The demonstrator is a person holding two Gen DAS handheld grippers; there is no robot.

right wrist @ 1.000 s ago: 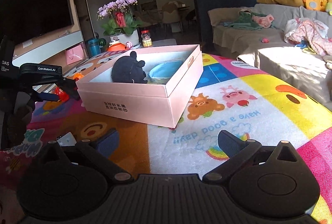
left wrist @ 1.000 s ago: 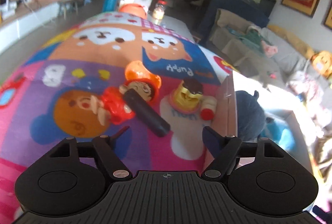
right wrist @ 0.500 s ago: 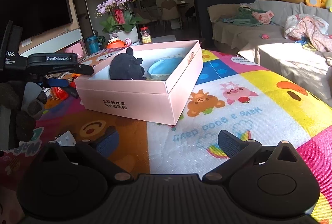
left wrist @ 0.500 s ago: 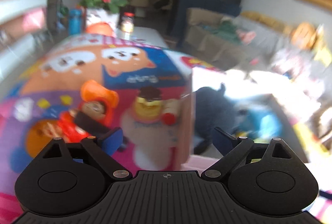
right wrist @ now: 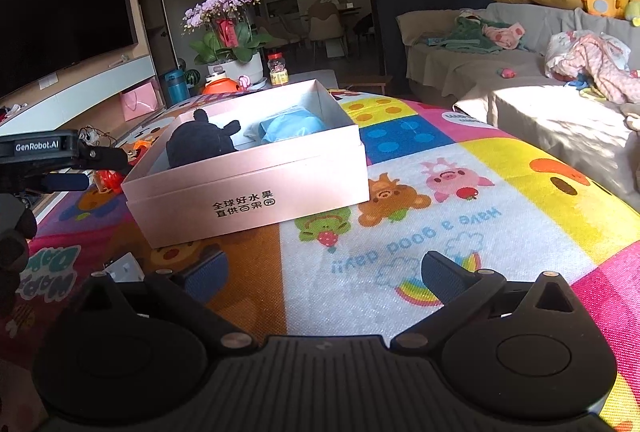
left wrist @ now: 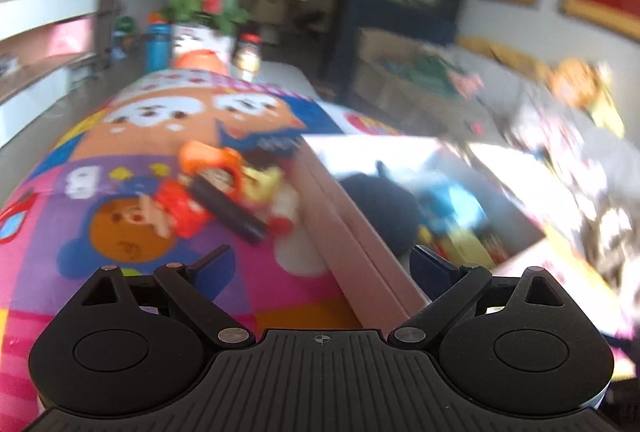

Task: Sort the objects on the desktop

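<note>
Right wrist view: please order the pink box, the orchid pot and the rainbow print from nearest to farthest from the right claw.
1. Rainbow print, on the mat just ahead of the right claw.
2. Pink box, farther ahead, to the left.
3. Orchid pot, behind the box, beyond the mat's far end.

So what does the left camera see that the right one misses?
Only the left: the toys lying on the mat beside the box, mostly hidden behind it in the right view, though blurred. Only the right: the printed front of the box, the TV, and the left tongs from the side. Both: the pink box, its black plush and the orchid.
</note>
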